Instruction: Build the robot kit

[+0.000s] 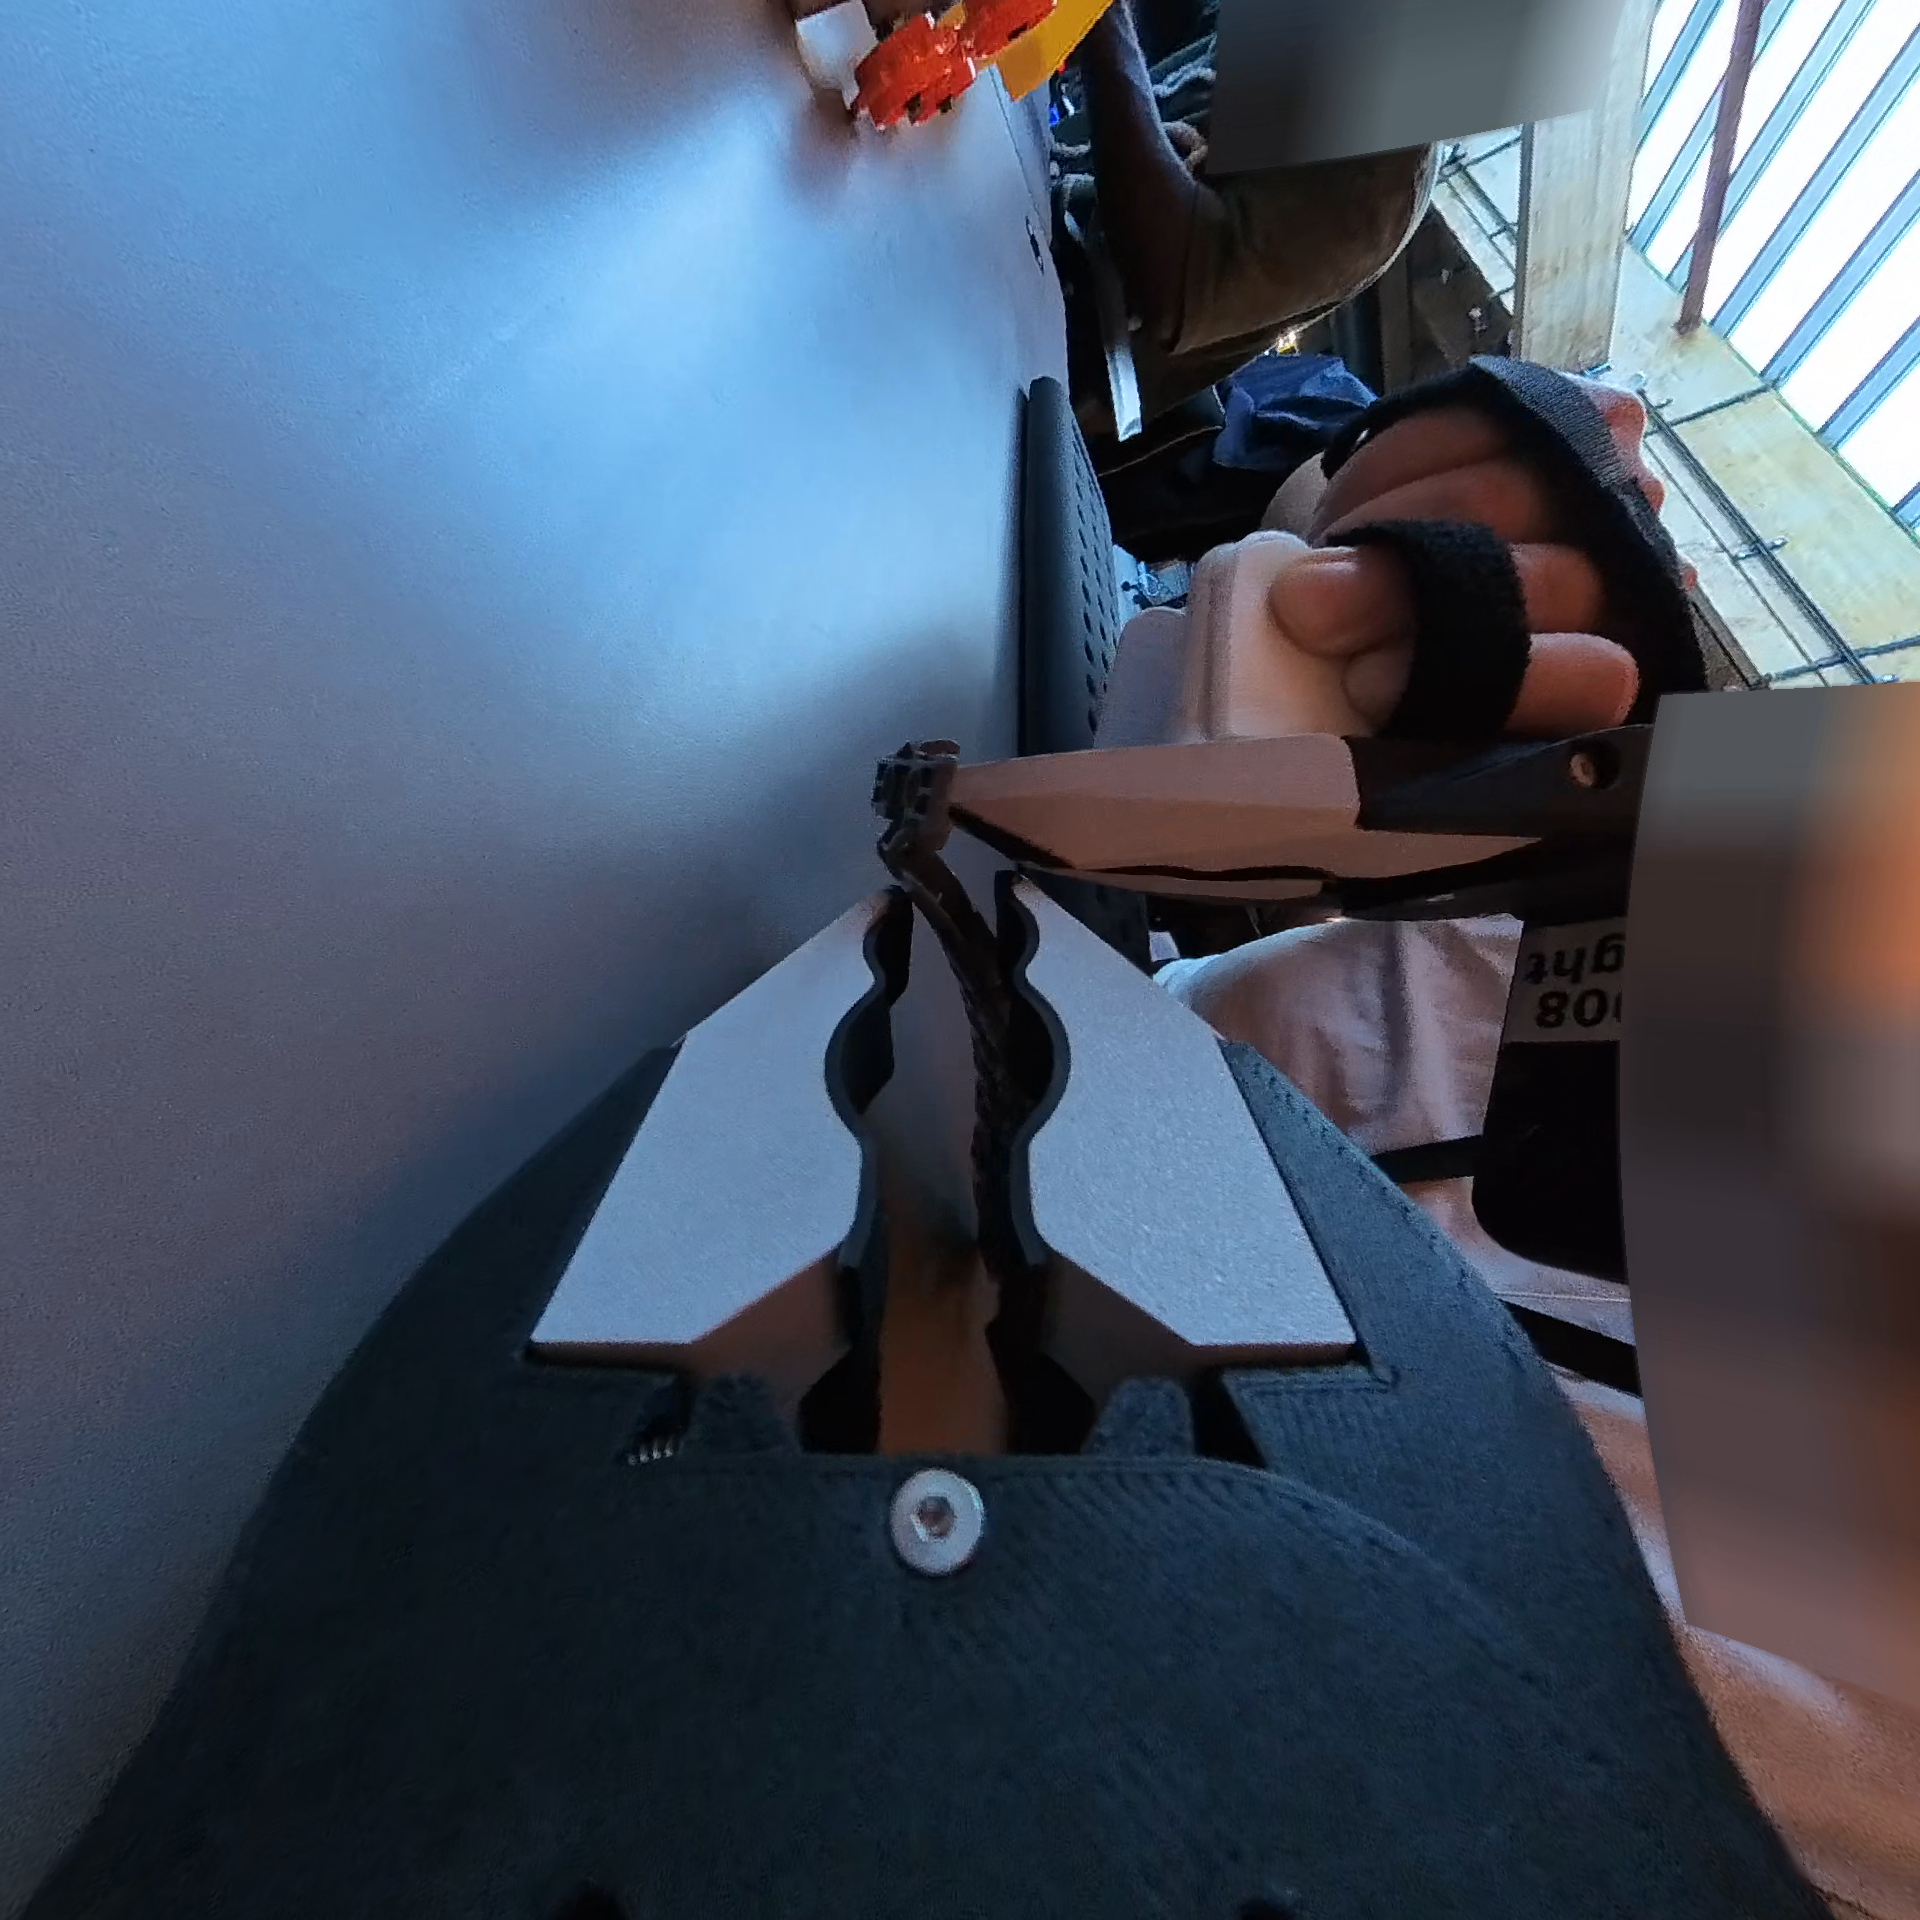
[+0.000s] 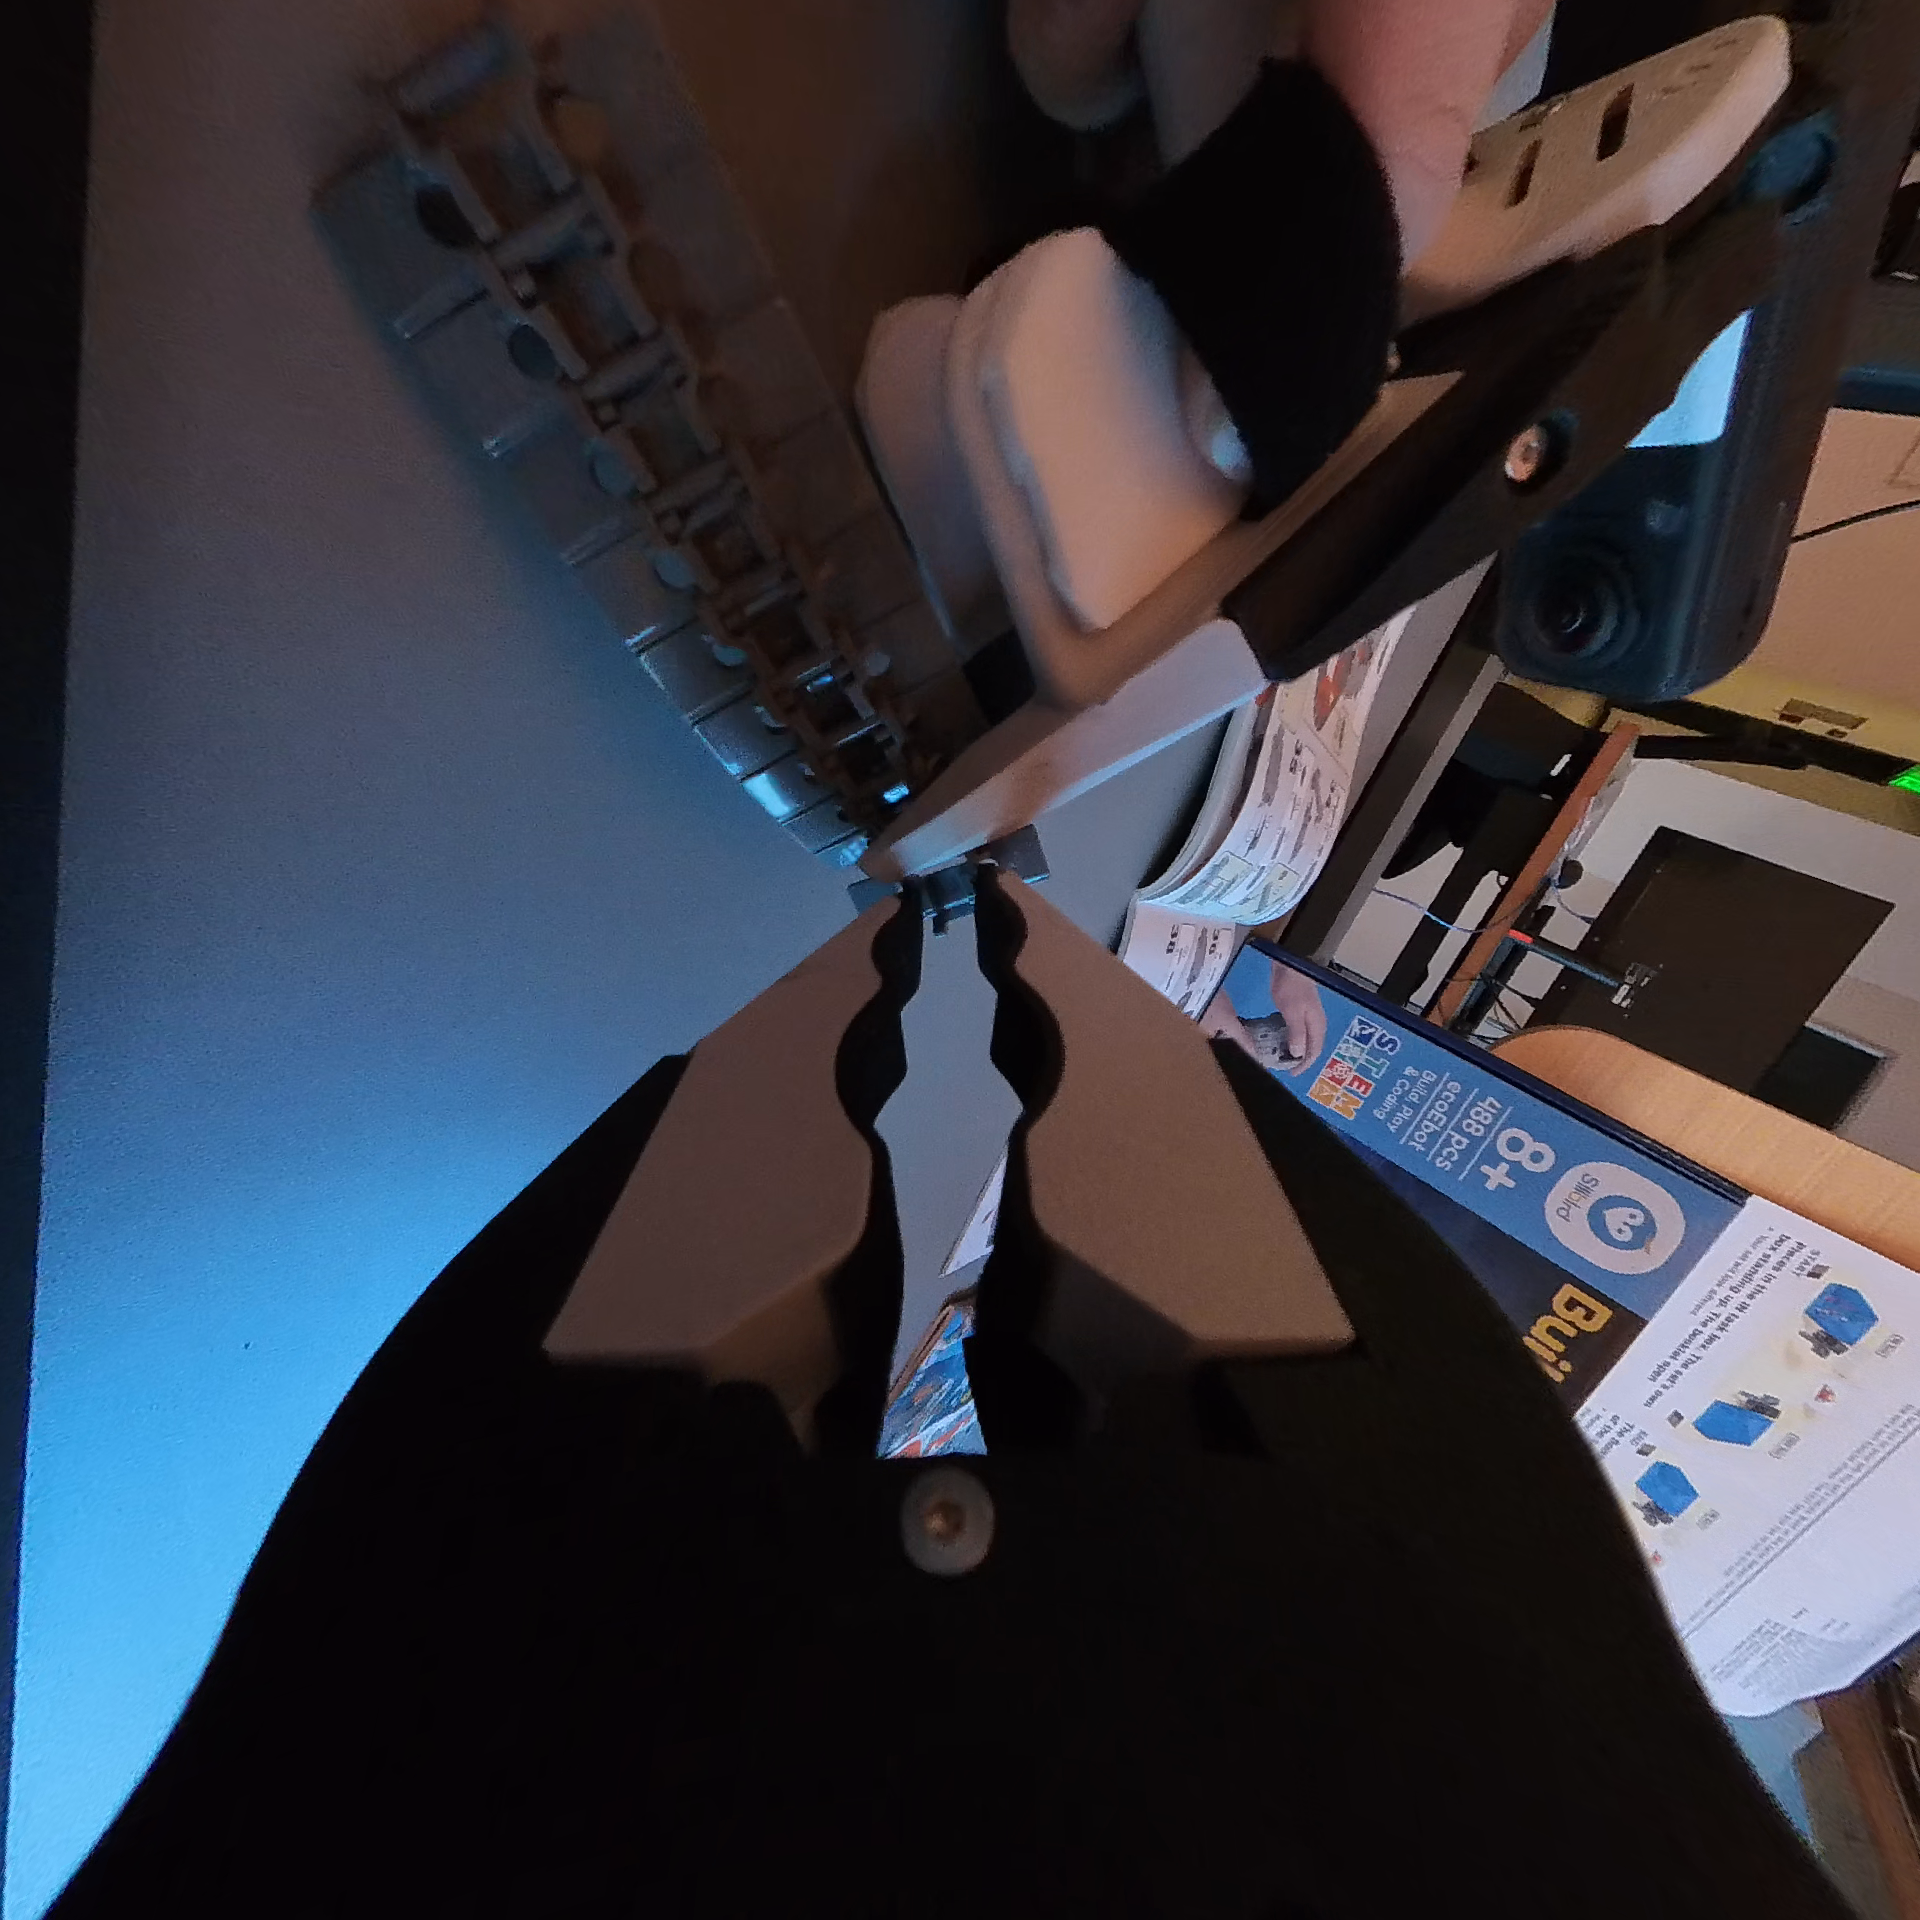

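Here, black cable [image 1: 971, 997] between left gripper [image 1: 954, 899] tips, right gripper [image 2: 951, 883] pinching connector [image 1: 914, 784]

black printed gripper [image 1: 951, 904] bodies w/ grey wavy-edged jaws, silver centre screw [image 1: 935, 1525], black velcro hand straps [image 1: 1455, 623]

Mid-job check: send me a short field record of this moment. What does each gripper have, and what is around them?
left gripper: fingers close together around a black braided strip; contact unclear
right gripper: tips pinch a small grey piece at one end of a long grey link chain
meeting point: the two grippers' tips come together above the table
surface: grey table
nearby, left wrist view: orange, yellow and white parts at the table's far end
nearby, right wrist view: blue box, printed instruction sheets
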